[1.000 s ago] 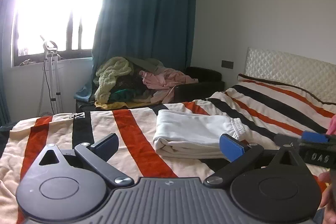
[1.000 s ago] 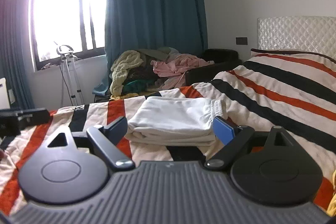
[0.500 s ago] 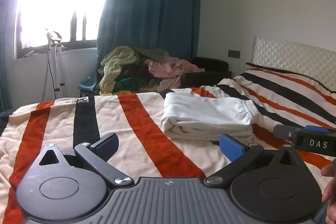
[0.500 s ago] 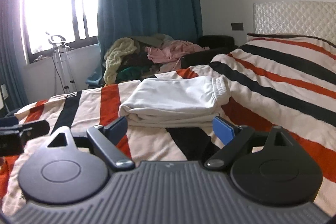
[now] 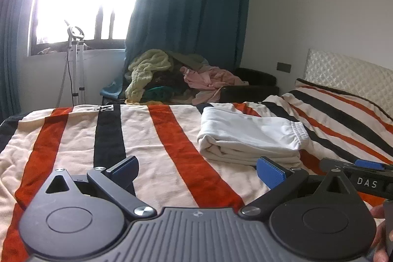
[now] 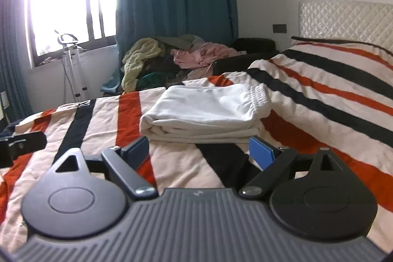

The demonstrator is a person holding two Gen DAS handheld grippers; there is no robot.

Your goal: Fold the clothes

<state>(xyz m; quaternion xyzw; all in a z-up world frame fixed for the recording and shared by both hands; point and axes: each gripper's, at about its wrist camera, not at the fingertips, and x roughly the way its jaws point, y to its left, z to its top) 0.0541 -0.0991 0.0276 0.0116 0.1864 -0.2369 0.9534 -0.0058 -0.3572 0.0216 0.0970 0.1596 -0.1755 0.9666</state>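
Observation:
A folded white garment [image 5: 250, 138] with an elastic waistband lies on the striped bed cover [image 5: 147, 139]. It also shows in the right wrist view [image 6: 208, 112]. My left gripper [image 5: 196, 171] is open and empty, just above the cover, in front and to the left of the garment. My right gripper [image 6: 199, 151] is open and empty, close in front of the garment's folded edge. The right gripper's body [image 5: 363, 178] shows at the right edge of the left wrist view. The left gripper's body [image 6: 19, 145] shows at the left edge of the right wrist view.
A heap of unfolded clothes [image 5: 172, 75] lies on a dark sofa [image 5: 250, 87] beyond the bed, under a teal curtain [image 5: 191, 4]. A metal stand [image 5: 76, 65] is by the bright window. A quilted headboard [image 5: 351, 77] is at the right.
Both grippers have drawn back and dropped lower toward the bed cover, still open. The folded white garment has stayed in place.

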